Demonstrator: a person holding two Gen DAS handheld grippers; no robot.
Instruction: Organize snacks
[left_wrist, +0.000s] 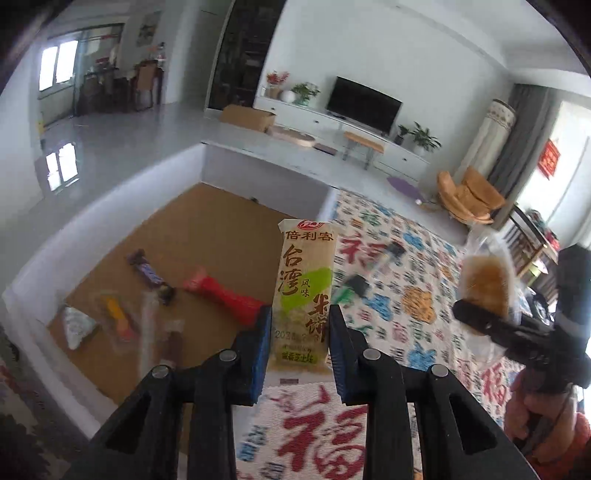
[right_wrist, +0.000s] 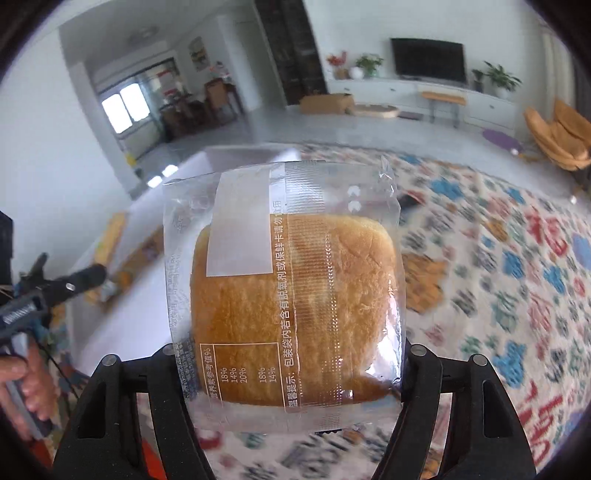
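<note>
While several snacks are already lying in the white-walled box (left_wrist: 110, 206) on its cork-brown floor, two more are travelling above the patterned woven cloth (left_wrist: 402, 295). The left gripper (left_wrist: 300, 332) is clamping a slim, glossy rice cracker packet (left_wrist: 304, 280), upright. The right gripper (right_wrist: 291, 373) is squeezing a soft square bread (right_wrist: 295, 306) in crinkly clear film.
</note>
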